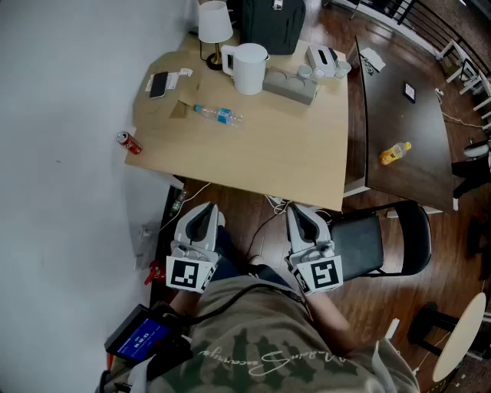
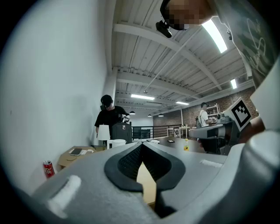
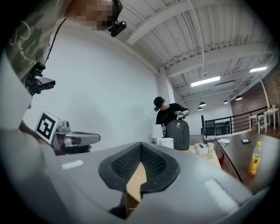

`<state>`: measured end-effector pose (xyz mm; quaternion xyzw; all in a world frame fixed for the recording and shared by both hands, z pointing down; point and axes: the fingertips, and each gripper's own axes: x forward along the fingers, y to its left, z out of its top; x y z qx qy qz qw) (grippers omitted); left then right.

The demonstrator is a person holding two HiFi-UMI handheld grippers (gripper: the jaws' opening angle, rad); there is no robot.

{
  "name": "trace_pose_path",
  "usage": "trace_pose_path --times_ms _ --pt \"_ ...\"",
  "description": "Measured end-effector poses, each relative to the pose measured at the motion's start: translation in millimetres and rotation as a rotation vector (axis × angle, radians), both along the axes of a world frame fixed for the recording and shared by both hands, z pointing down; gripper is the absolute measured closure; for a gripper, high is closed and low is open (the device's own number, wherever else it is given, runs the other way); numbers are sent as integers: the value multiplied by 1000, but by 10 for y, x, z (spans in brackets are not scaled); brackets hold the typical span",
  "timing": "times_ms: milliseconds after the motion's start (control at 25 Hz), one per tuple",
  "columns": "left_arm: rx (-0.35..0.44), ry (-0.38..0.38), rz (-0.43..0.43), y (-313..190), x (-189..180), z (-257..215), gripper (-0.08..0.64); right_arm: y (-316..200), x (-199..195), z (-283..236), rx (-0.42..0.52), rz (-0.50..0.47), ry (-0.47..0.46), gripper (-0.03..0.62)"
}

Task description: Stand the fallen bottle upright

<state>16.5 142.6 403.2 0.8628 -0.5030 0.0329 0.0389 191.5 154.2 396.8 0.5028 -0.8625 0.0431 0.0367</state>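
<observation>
The clear water bottle (image 1: pixel 219 115) with a blue label lies on its side on the light wooden tabletop (image 1: pixel 291 153). It is toward the left half, just near of the white jug (image 1: pixel 247 67), with its cap pointing far-left. A dark phone (image 1: pixel 159 84) lies farther left. A red soda can (image 1: pixel 129 143) sits at the tabletop's left edge, well apart from the bottle.

Behind the jug are a white lamp (image 1: pixel 213 23) and a dark backpack (image 1: pixel 268 23). A gray tray (image 1: pixel 291 84) with cups and a tissue box (image 1: pixel 322 57) sit to the right. On the dark table (image 1: pixel 406 123) at the right stands a yellow bottle (image 1: pixel 395 153).

Both grippers are held level in front of the person, short of the tabletop's near edge and well apart from the bottle. The left gripper (image 1: pixel 202 210) has its jaws closed tip to tip with nothing between them. The right gripper (image 1: pixel 299 212) is closed and empty in the same way. A black chair (image 1: pixel 383 242) stands just right of it.
</observation>
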Motion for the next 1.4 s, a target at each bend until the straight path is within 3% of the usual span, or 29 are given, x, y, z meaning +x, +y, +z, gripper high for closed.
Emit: trace_pose_path --times_ms 400,760,1000,1200,1400 --pt "45 13 56 -1032 -229 -24 558 -851 -302 104 -28 33 -10 591" --pt "27 52 85 -2018 -851 -51 558 -1722 -849 14 -34 82 37 591" --pt "56 68 109 -2532 -1157 -159 558 -2204 -1236 27 0 82 99 591" --pt "42 74 84 -2761 -1270 -122 558 -2538 -1433 64 -20 50 81 591" --pt "43 66 30 -2957 -1234 -98 557 -2854 -1373 190 -38 -10 91 589"
